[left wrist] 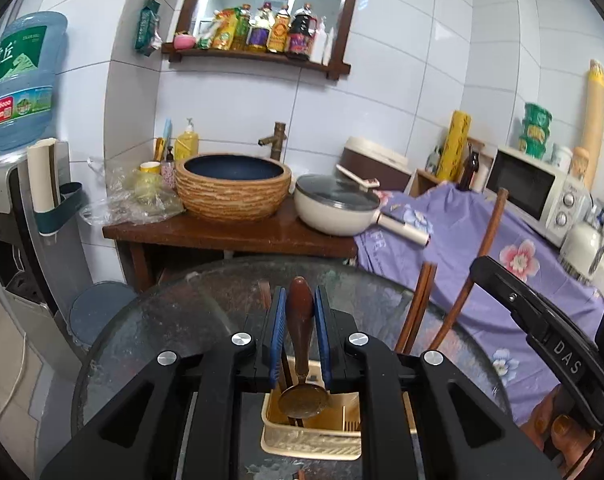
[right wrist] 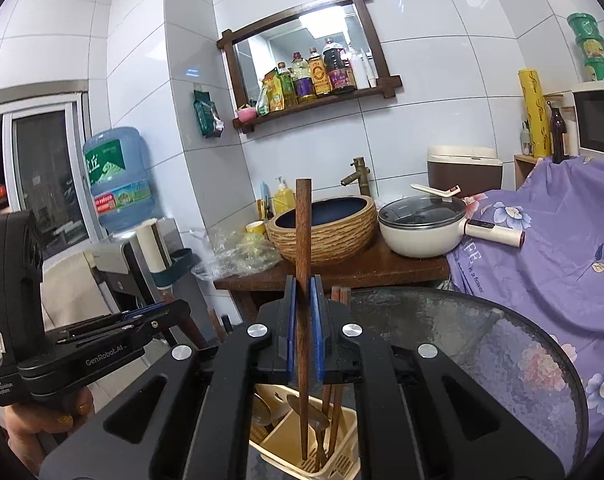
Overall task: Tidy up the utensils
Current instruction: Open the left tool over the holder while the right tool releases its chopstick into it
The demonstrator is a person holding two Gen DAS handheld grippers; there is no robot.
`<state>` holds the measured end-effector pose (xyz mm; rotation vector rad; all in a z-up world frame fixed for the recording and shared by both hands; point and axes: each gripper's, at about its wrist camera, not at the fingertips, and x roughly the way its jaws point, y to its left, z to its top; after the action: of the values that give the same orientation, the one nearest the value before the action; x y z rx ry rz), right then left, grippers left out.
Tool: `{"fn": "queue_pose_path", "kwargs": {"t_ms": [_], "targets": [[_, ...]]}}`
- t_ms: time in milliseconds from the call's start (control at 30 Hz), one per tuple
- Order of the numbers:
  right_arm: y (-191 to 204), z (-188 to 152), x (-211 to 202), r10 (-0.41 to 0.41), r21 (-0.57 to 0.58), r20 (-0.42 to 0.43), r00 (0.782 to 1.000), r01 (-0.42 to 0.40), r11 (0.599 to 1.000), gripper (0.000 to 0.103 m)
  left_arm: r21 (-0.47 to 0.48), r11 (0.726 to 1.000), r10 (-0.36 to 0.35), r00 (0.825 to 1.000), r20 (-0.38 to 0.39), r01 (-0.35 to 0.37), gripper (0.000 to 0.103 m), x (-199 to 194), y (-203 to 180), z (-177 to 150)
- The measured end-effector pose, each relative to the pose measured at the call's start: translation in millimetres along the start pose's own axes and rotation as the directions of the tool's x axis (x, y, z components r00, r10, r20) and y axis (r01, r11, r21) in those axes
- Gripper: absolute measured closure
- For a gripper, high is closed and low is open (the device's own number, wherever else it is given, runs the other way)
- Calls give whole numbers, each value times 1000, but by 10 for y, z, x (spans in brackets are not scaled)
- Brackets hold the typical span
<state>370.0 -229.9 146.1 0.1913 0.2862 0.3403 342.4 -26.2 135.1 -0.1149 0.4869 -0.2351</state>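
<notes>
The left claw (left wrist: 300, 312) pinches a wooden spoon (left wrist: 300, 344) by its handle, bowl hanging just above the beige utensil holder (left wrist: 302, 436) below it. The right claw (right wrist: 303, 320) pinches an upright wooden chopstick (right wrist: 303, 264), its tip down inside that holder on the glass counter (right wrist: 481, 344).

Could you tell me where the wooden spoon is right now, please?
In the left wrist view, the spoon is clamped by its handle in the left claw, bowl hanging down over the beige caddy on the glass table.

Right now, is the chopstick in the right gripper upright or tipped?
Upright: the chopstick stands vertical between the right gripper pads, tip down in the utensil basket.
</notes>
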Motion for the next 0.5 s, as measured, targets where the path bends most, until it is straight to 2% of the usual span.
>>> {"fn": "queue_pose_path", "kwargs": {"t_ms": [500], "targets": [[25,-498,92,-1,-53,-71,997,-3,999,95,22,999,26,995,-98,-24,89,298,17,-400]]}}
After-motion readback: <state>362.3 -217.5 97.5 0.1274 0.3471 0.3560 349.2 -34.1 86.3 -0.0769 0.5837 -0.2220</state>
